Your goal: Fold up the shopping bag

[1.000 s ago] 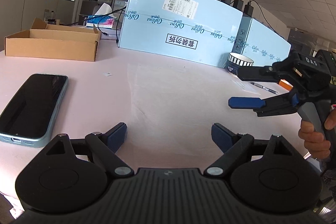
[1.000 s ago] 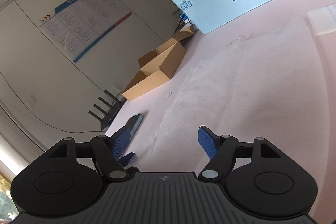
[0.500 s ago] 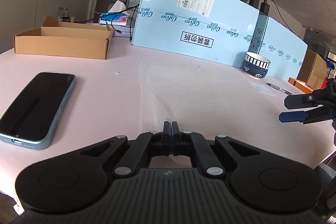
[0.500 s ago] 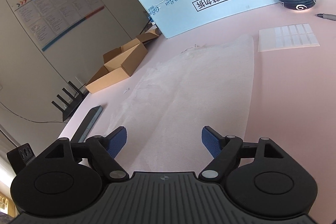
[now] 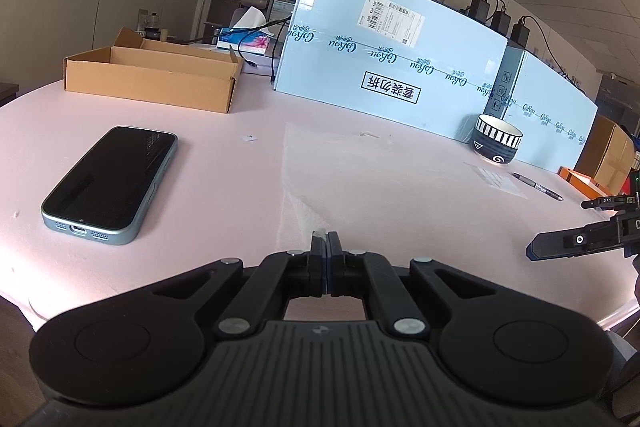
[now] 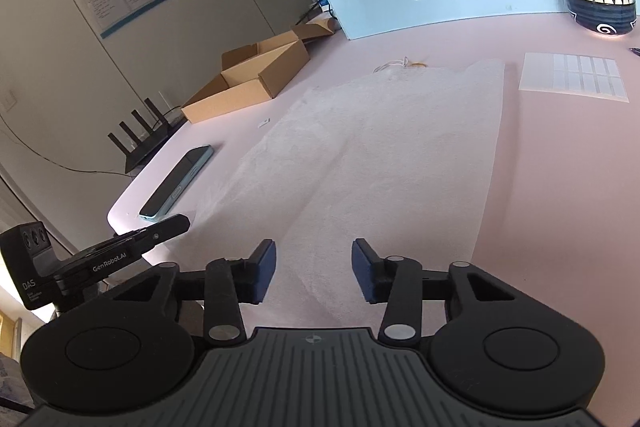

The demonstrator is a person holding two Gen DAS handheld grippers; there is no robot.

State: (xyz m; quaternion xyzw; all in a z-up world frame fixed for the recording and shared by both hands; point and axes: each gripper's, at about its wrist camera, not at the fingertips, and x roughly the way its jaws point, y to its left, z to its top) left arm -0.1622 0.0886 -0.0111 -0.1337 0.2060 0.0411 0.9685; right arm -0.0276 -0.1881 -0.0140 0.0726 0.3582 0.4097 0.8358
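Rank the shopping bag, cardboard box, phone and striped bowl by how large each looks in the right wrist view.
1. shopping bag, by far the largest.
2. cardboard box.
3. phone and striped bowl: they look close in size, and since their distances from the camera differ, I would not rank them.

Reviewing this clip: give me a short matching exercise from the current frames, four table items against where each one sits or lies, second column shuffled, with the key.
Items:
1. shopping bag
2. phone
3. striped bowl
4. cardboard box

Places or states:
A. stands open at the far left of the table
B. lies flat and spread out in the middle of the table
C. stands against the light blue carton
D. lies screen up, left of the bag

Pairs: 1-B, 2-D, 3-C, 4-A
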